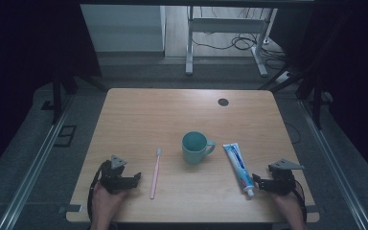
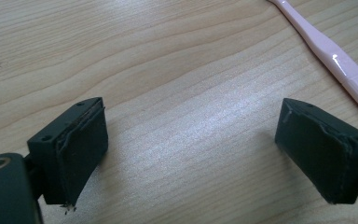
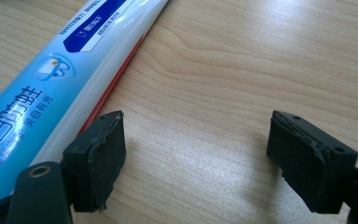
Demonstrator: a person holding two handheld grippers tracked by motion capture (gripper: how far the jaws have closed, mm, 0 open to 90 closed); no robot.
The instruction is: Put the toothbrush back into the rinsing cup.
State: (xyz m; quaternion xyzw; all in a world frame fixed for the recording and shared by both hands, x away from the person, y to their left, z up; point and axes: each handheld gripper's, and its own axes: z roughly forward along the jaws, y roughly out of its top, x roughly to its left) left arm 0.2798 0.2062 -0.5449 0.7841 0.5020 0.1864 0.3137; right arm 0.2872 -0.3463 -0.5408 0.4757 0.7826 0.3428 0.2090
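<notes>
Both my grippers rest open and empty on the pale wooden table (image 1: pixel 139 115).
My left gripper (image 1: pixel 133 180) sits beside the slim pink plastic toothbrush (image 1: pixel 155 174); my right gripper (image 1: pixel 257 181) beside the blue-and-white toothpaste tube (image 1: pixel 236 163).

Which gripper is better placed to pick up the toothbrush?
Left. The left gripper sits open right beside the toothbrush; the right gripper is across the table by the toothpaste, past the mug.

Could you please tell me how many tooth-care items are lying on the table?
2: the pink toothbrush left of the mug, and the toothpaste tube to its right. Nothing seems hidden.
</notes>
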